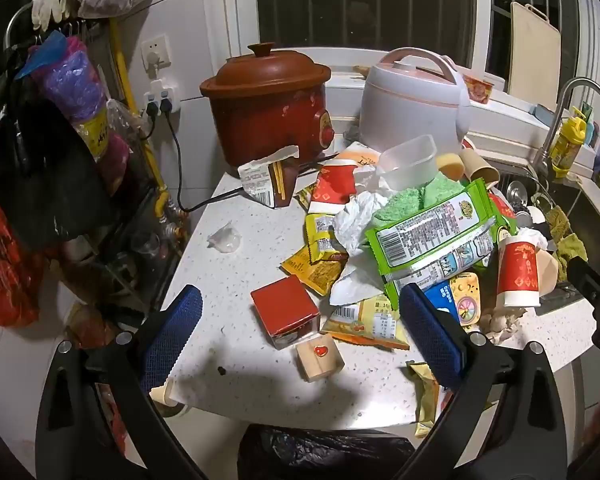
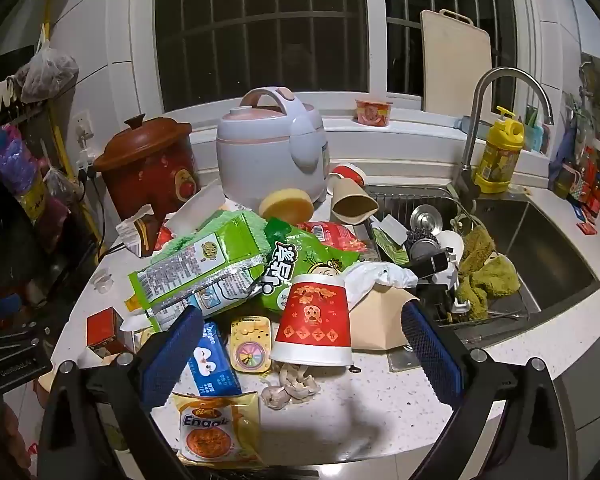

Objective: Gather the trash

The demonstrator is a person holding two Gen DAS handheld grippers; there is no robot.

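The trash pile (image 1: 412, 240) of wrappers, cups and tissue fills the centre of the counter (image 1: 260, 240), its lower layers buried. The left gripper (image 1: 300, 332) and right gripper (image 2: 300, 352) hover spread wide, empty. A black bag (image 1: 320, 452) is cut off at the bottom edge.

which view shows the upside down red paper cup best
The right wrist view: the red paper cup sits central and close, whole from base to rim, its print readable. The left wrist view shows the same cup smaller, near the right edge beside the sink.
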